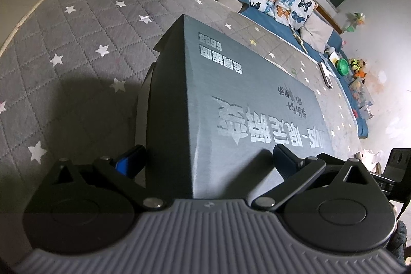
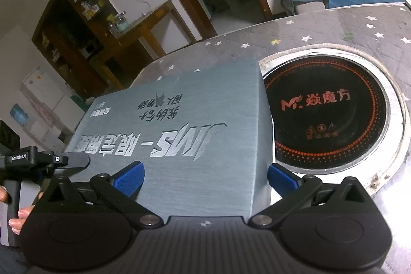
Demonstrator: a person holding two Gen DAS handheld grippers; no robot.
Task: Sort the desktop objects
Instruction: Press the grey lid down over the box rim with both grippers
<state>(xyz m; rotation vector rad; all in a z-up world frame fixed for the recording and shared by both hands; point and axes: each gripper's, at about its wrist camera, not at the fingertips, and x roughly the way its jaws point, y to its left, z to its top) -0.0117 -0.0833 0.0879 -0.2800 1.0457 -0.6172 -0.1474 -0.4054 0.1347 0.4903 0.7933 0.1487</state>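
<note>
Now both the left gripper [image 1: 208,166] and right gripper [image 2: 205,179] clench jaws on the grey silver-lettered box [image 1: 231,99]

The grey box [image 1: 231,99] fills the gap of the left claw [image 1: 208,161], so its near end and the table [image 1: 77,43] under it are hidden, and whether the pads touch its sides cannot be told. In the right wrist view the box covers the left rim of the round cooktop [image 2: 326,117]. The shelf [image 2: 77,7] items are too small to tell, perhaps jars.
</note>
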